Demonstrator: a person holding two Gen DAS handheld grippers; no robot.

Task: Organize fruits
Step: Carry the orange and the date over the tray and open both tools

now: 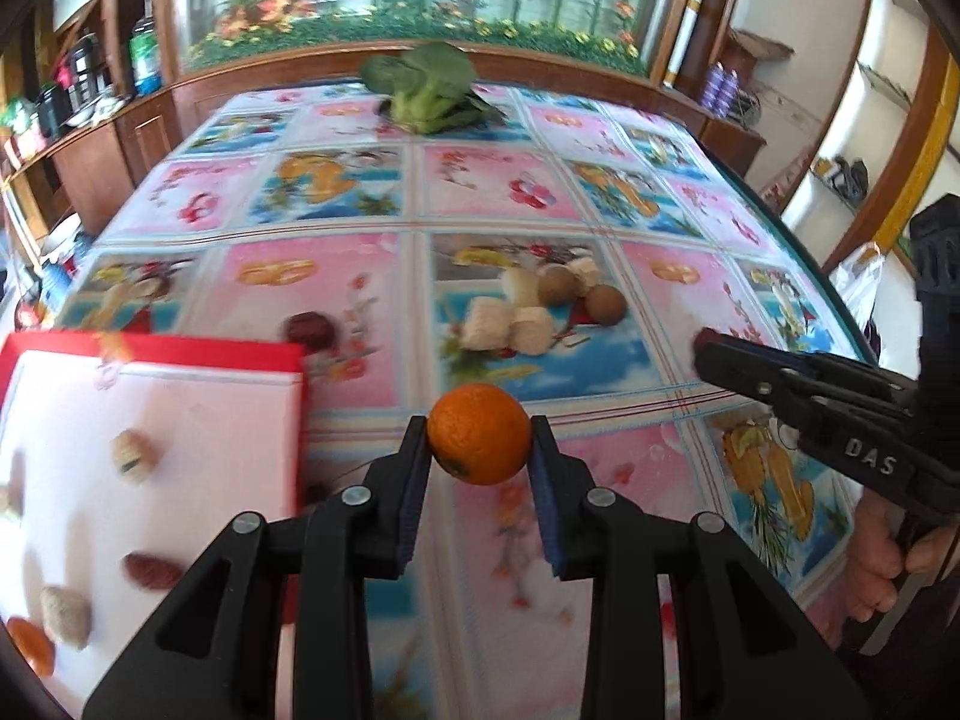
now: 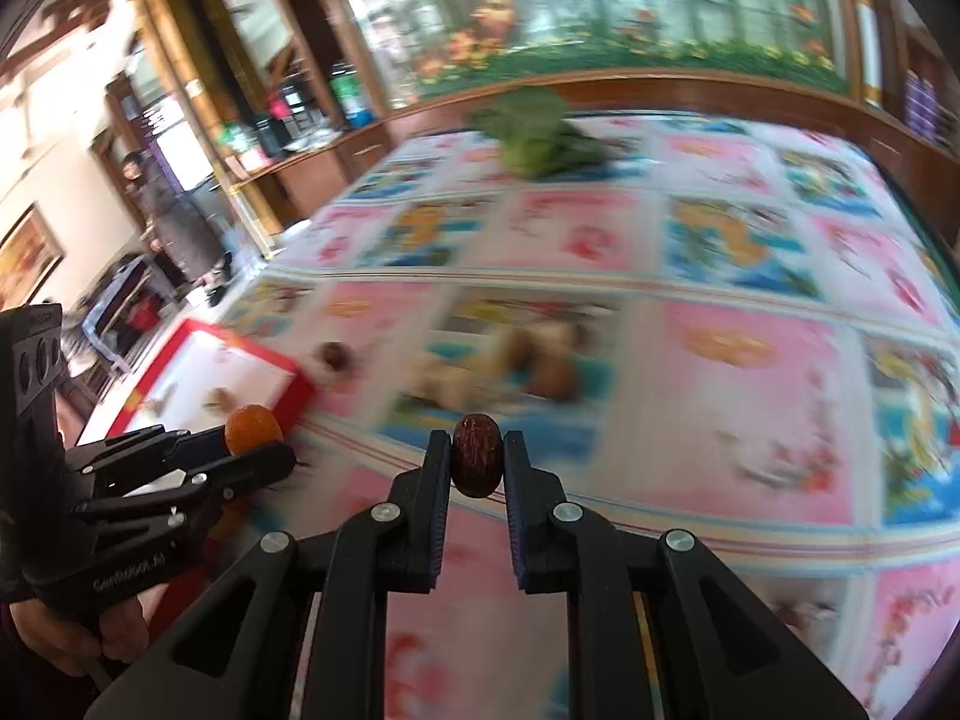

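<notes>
the table [image 1: 510, 204], covered by a printed cloth of pink and blue fruit panels, is the largest item and bears everything else. one white board with a red border [image 1: 180, 420] lies at its near left edge; on it, as far as the blur allows, sit three pale cut pieces, one dark red date and one orange fruit at the lower corner. one leafy green vegetable [image 1: 429, 93] rests at the far end of the table. mid-table, a loose cluster [image 1: 540, 306] holds about four pale cut pieces and two round brown fruits, touching or just beside one another; one more dark red fruit [image 1: 309, 329] lies just beyond the board's far corner. the left gripper [image 1: 480, 441] is narrowly open to the width of one orange [image 1: 480, 441], both pads pressed on its sides, the fruit held above the cloth just right of the board. the right gripper [image 2: 476, 462] is closed nearly to its limit on one dark red date [image 2: 476, 462], pinched upright between the fingertips and clear of the table. each gripper shows in the other's view, with a hand [image 1: 888, 564] on the right one's handle.
</notes>
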